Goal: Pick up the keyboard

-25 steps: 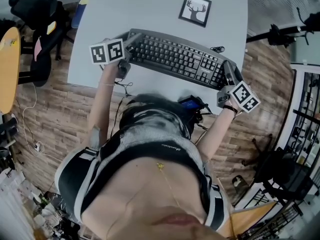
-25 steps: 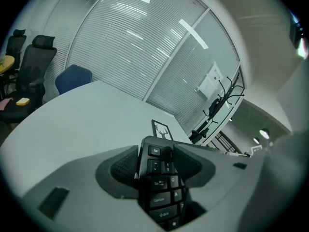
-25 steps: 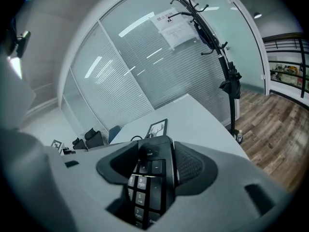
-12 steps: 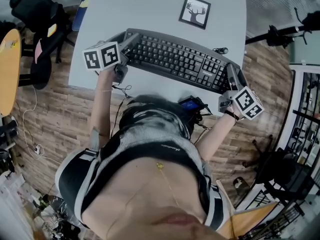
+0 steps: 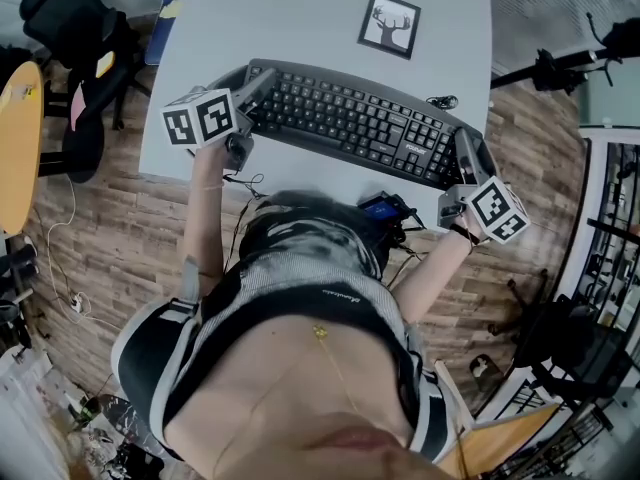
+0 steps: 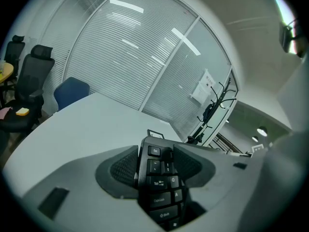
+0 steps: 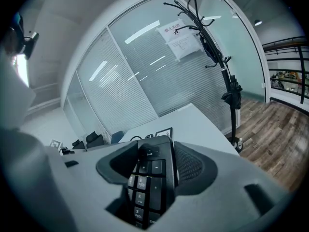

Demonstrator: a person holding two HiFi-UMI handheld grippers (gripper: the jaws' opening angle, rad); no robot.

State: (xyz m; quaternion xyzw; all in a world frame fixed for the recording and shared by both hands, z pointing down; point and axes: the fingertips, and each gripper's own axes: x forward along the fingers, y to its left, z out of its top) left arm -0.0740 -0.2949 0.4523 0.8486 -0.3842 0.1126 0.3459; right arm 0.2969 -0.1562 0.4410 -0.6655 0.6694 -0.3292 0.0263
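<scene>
Black keyboard [image 5: 350, 118], long, pinched only at both ends. Could tip, twist or slide out with uneven lifting or a weak squeeze. Left end clamped tight in left gripper [image 6: 157, 163], number-key end clamped in right gripper [image 7: 152, 170]. Near front edge of grey desk [image 5: 300, 18]; touching or lifted, hard to tell.

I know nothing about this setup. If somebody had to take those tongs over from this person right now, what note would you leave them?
Left tongs: shut on the left end of the keyboard, by the Esc key.
Right tongs: shut on its right end, at the number pad.
Keyboard: slantwise over the grey table, near the front edge; a framed deer picture sits behind it, apart.
Done: both ends gripped.
Left: probably raise both ends together, level. Whether it has cleared the table, I cannot tell.
</scene>
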